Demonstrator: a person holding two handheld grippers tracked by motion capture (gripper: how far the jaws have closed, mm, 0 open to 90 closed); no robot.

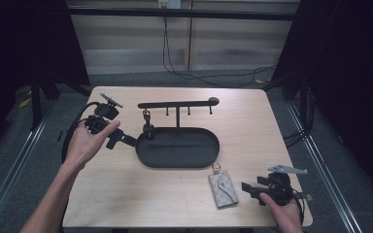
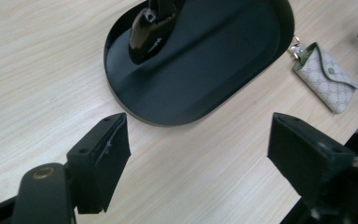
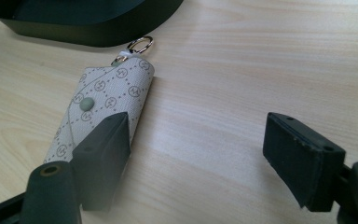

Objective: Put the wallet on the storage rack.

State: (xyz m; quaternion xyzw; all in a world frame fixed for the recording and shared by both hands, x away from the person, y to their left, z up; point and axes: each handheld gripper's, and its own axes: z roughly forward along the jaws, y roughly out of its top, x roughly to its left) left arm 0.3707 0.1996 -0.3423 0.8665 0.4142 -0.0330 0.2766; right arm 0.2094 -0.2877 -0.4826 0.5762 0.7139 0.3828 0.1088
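Observation:
A black oval tray (image 1: 194, 151) with a T-shaped hook rack (image 1: 177, 104) stands mid-table. A black key fob (image 1: 148, 130) hangs from the rack's left hook, its lower end down in the tray (image 2: 205, 70). A beige patterned key pouch (image 1: 223, 189) with a metal ring lies flat in front of the tray's right end. My left gripper (image 1: 124, 141) is held just left of the tray, and its jaws stand open over bare wood (image 2: 198, 144). My right gripper (image 1: 250, 187) rests near the front right edge, open (image 3: 196, 140), with the pouch (image 3: 107, 98) beside its left jaw.
The rack has several more hooks with nothing on them. The table's front edge runs close under my right hand. Cables lie on the floor beyond the far edge, and metal rails run along both sides of the table.

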